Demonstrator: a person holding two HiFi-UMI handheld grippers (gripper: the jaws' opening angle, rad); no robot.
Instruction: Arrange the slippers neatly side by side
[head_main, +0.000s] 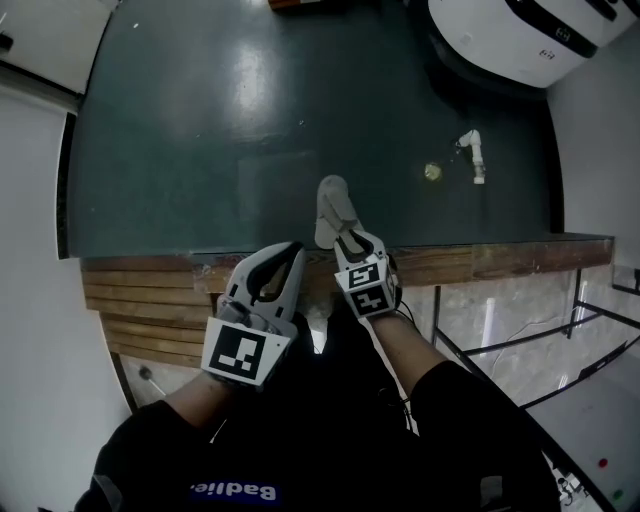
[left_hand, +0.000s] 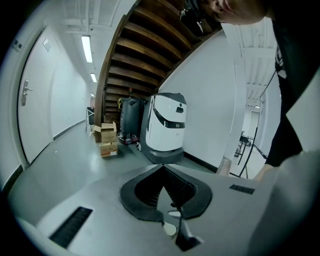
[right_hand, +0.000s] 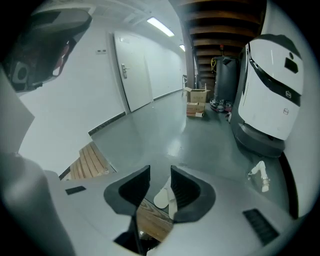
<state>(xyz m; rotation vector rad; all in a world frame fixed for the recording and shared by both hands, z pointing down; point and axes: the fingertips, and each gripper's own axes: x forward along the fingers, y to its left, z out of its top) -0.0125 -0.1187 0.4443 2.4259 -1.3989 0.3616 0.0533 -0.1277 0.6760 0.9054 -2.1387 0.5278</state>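
One pale grey slipper lies on the dark green floor, just past the wooden step edge. My right gripper reaches over that edge to the slipper's near end. In the right gripper view the slipper sits between the parted jaws of the right gripper, close to the right pad, with a gap on the left. My left gripper hovers beside it over the step; its tips meet in the left gripper view with nothing held. No second slipper is clearly visible.
A large white robot stands at the far right of the floor. A small white object and a yellowish bit lie near it. Wooden steps descend at the left. Cardboard boxes sit down the corridor.
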